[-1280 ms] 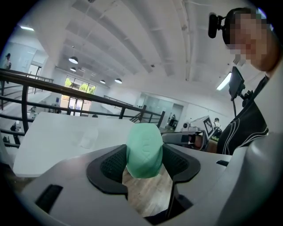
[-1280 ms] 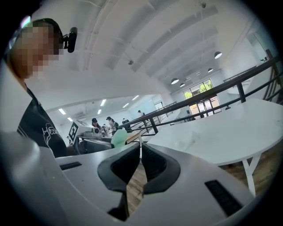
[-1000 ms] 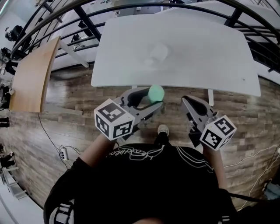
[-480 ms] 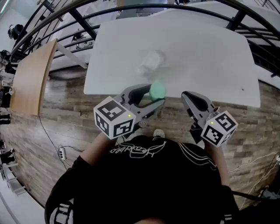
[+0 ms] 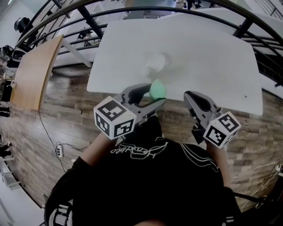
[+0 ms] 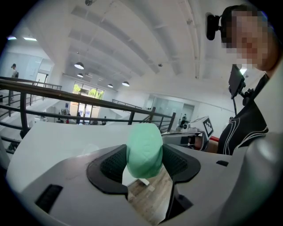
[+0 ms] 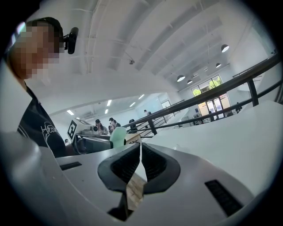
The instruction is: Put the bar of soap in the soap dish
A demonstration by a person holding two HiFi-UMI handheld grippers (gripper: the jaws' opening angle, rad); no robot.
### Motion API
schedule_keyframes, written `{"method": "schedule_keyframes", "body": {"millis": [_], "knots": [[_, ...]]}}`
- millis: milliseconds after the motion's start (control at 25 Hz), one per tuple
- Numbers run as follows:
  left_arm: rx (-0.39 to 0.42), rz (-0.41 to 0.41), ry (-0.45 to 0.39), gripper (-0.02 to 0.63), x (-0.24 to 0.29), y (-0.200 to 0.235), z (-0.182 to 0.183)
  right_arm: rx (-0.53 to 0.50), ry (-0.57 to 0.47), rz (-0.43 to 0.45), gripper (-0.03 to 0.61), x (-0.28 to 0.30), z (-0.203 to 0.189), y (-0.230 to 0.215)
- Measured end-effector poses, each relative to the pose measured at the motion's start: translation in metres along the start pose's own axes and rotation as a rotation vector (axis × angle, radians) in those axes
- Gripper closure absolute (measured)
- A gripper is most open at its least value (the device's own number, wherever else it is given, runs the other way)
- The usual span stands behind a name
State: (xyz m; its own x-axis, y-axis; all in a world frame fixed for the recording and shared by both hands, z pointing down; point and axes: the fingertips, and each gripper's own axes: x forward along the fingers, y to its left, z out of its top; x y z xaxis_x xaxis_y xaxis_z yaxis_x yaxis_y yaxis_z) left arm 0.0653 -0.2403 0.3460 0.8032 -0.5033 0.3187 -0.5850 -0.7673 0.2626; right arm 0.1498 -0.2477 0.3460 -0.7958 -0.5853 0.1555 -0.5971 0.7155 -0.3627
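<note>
Left claw (image 5: 155, 95): clamped on the bar of soap (image 5: 158, 90), pale green. In the left gripper view both pads press the bar's flanks. The bar stands on end between them, long axis running top to bottom of that frame, and its upper part rises above the jaws.

Right claw (image 5: 188, 96): jaws together with only a thin slit between them, nothing held. It sits lower right of the soap, apart from it and pointing the same way.

Soap dish (image 5: 157, 62): faint, translucent, roundish outline on the white surface (image 5: 212, 57). Its exact form is too washed out to read. No claw touches it.

Key relation: in the head view the dish lies almost straight up-frame from the soap, with bare surface between. The soap hangs at about the near edge of the surface, with the wooden floor (image 5: 57, 106) below-frame of it. The left claw is the nearer one and already carries the bar.

Judgement: the coming move is a forward reach up-frame, then a lowering over the dish. The upright bar probably needs tipping so a broad face goes down.

Room: nothing else shows on the surface around the dish. The railing (image 5: 132, 11) lies beyond the far edge and a wooden board (image 5: 33, 73) at frame left, both well clear of the path.
</note>
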Motion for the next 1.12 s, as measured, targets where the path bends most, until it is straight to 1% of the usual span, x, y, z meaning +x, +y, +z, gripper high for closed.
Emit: {"method": "schedule_keyframes", "body": {"millis": [320, 480, 880, 1120], "knots": [[0.015, 0.007, -0.012, 0.354, -0.003, 0.001, 0.008, -0.012, -0.005, 0.005, 0.56, 0.004, 0.005, 0.0], [0.014, 0.011, -0.008, 0.354, -0.002, 0.01, 0.011, -0.016, -0.006, 0.003, 0.56, 0.011, 0.01, -0.003], [0.027, 0.011, 0.01, 0.354, 0.008, 0.028, 0.019, 0.004, -0.016, -0.015, 0.56, 0.023, 0.016, -0.02], [0.021, -0.001, 0.022, 0.354, 0.027, 0.05, 0.026, 0.033, -0.016, -0.04, 0.56, 0.032, 0.016, -0.044]]}}
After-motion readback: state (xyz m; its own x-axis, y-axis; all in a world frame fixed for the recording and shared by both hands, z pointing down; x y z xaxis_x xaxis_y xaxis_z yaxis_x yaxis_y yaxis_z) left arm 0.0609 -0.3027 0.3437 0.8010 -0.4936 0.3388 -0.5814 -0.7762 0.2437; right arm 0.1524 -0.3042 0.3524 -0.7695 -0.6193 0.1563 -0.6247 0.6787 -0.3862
